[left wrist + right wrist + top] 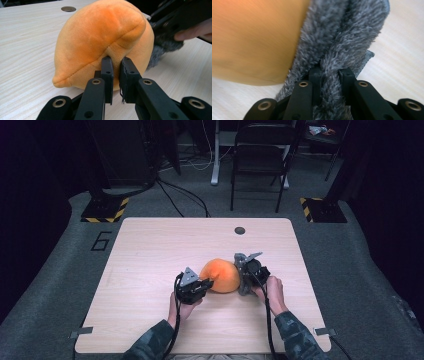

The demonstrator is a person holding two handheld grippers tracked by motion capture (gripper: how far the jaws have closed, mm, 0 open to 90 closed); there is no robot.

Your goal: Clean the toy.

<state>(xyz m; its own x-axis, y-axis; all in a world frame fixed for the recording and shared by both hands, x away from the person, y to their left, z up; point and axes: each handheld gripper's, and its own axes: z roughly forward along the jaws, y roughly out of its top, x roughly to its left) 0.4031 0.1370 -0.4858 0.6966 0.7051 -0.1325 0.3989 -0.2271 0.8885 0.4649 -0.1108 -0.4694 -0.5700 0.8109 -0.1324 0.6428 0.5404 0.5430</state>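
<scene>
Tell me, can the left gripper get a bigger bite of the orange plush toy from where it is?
Probably yes. The left gripper is already at the orange plush toy, pinching a small fold at its seam. Nothing sits between them; the right gripper holds grey fuzzy fabric against the far side.

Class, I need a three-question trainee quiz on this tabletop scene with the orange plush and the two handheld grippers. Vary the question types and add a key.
1. True or false: the left gripper pinches the orange plush at a seam.
2. What does the right gripper clamp? A) a cable B) grey fuzzy cloth C) a sponge
3. Fill in: the plush rests on a light ____ table.

Key: 1 true; 2 B; 3 wooden.
</scene>
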